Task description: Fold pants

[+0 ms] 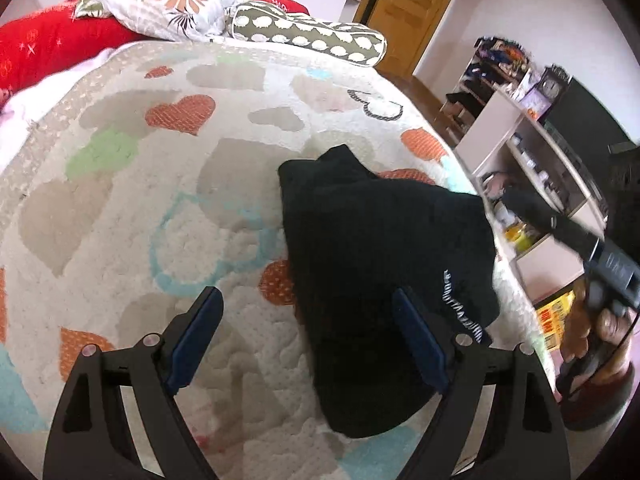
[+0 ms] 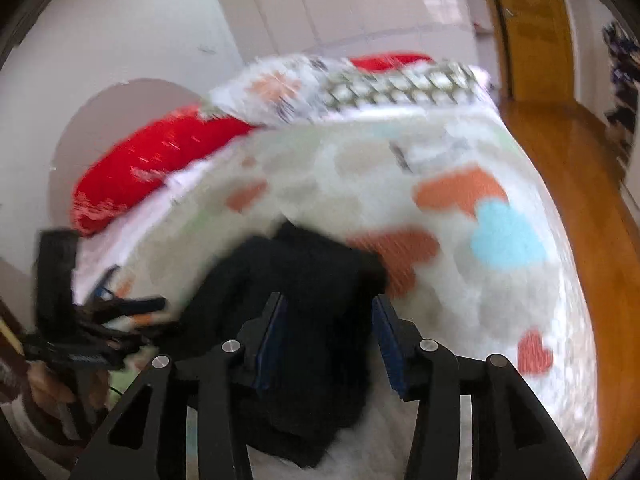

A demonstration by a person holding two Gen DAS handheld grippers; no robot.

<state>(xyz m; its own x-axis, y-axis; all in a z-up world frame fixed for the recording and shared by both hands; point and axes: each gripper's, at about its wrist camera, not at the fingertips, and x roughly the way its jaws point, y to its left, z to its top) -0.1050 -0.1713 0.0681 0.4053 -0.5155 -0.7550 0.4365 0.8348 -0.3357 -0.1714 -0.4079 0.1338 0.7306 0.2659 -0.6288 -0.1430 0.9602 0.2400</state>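
The black pants (image 1: pixel 384 264) lie folded into a compact bundle on the heart-patterned bed cover (image 1: pixel 160 200), near the bed's right edge. A white logo shows on the fabric. My left gripper (image 1: pixel 308 332) is open and empty, just above the cover, with its right finger over the bundle's near part. The right gripper shows at the right edge of the left wrist view, held in a hand. In the blurred right wrist view my right gripper (image 2: pixel 328 340) is open and empty above the pants (image 2: pixel 304 280). The left gripper appears at the far left there.
Red, floral and dotted pillows (image 1: pixel 168 4) lie at the head of the bed. A shelf unit (image 1: pixel 532 152) with clutter stands beside the bed's right edge. A wooden door (image 1: pixel 416 4) and wooden floor (image 2: pixel 580 184) lie beyond.
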